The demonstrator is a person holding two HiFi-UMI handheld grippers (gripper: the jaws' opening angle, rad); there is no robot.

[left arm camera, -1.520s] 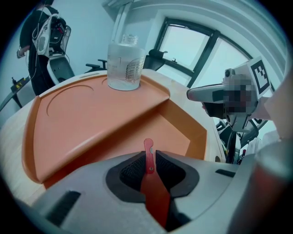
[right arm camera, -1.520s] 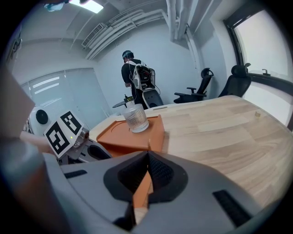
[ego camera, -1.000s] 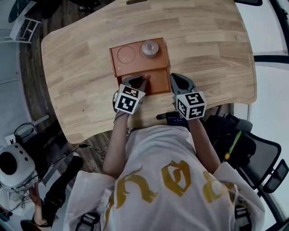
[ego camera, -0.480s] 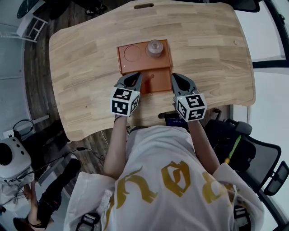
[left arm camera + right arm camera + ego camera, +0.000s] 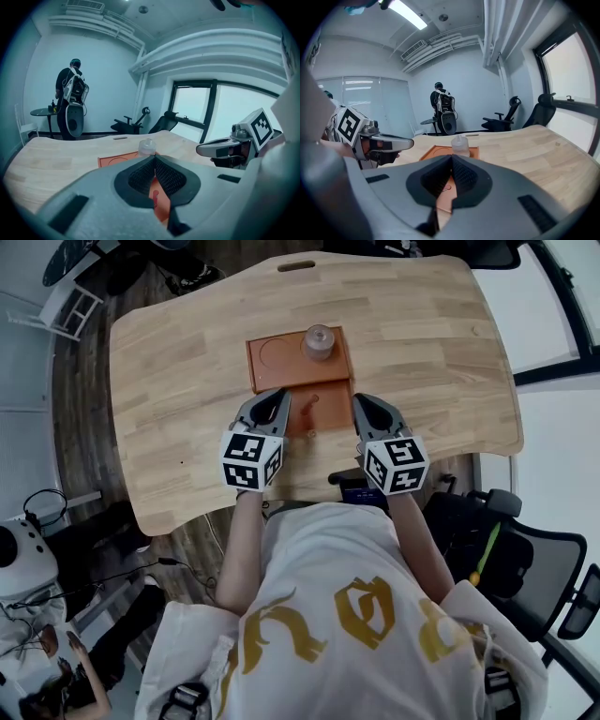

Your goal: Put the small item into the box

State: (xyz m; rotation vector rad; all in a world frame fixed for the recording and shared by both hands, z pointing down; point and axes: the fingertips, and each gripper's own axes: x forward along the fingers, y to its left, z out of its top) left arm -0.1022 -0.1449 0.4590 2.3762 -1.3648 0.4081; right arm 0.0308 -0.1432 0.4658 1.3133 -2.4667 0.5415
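Table (image 5: 169, 352) holds the box (image 5: 281, 376) before me. The small red item (image 5: 307, 407) lies in its near part, and a clear bottle (image 5: 319, 341) stands at its far right. My left gripper (image 5: 274, 397) and right gripper (image 5: 364, 401) flank the box's near end, both closed, pads meeting on nothing.

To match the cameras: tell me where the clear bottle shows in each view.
Head view: clear bottle upper centre, on orange tray's far right corner.
Left gripper view: bottle at centre, above the jaws.
Right gripper view: bottle at centre, above the jaws.
Shared landmark: orange tray.
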